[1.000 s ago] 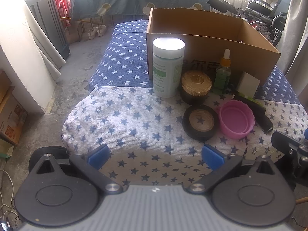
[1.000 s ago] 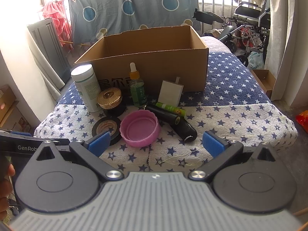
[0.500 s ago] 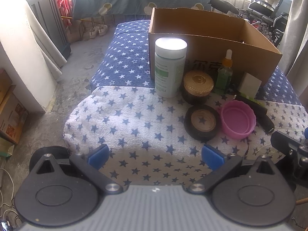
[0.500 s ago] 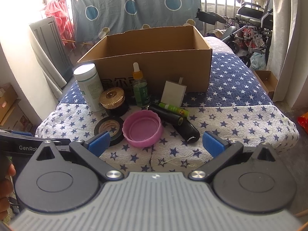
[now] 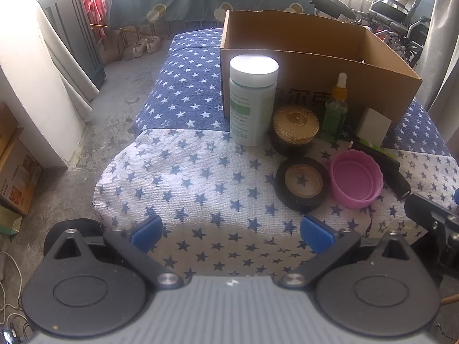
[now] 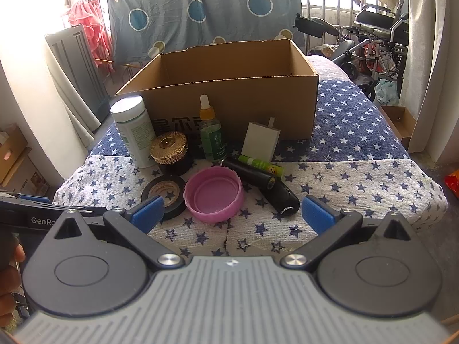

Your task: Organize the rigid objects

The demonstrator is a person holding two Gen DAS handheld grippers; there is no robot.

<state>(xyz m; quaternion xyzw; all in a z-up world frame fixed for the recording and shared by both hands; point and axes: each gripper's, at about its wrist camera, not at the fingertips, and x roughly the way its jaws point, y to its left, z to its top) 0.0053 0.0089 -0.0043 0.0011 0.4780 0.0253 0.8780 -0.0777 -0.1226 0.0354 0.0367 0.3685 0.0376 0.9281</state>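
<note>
An open cardboard box (image 5: 315,60) (image 6: 235,97) stands on a star-patterned cloth. In front of it stand a white bottle (image 5: 252,100) (image 6: 133,132), a gold-lidded black jar (image 5: 295,129) (image 6: 170,152), a green dropper bottle (image 5: 334,109) (image 6: 210,134) and a white charger block (image 5: 373,126) (image 6: 259,142). Nearer lie a black tape roll (image 5: 302,183) (image 6: 165,193), a pink lid (image 5: 355,182) (image 6: 213,193), a black flashlight (image 6: 264,183) and a green tube (image 6: 261,164). My left gripper (image 5: 231,230) and right gripper (image 6: 231,213) are open and empty, short of the objects.
The cloth-covered surface (image 5: 186,172) drops off at its left and near edges to a concrete floor (image 5: 114,109). A wheelchair (image 6: 373,43) stands behind at the right. Cardboard boxes (image 5: 14,166) sit on the floor at the left. The right gripper's body (image 5: 433,220) shows at the left wrist view's right edge.
Both grippers have moved a little closer to the objects. Nothing has been taken hold of.
</note>
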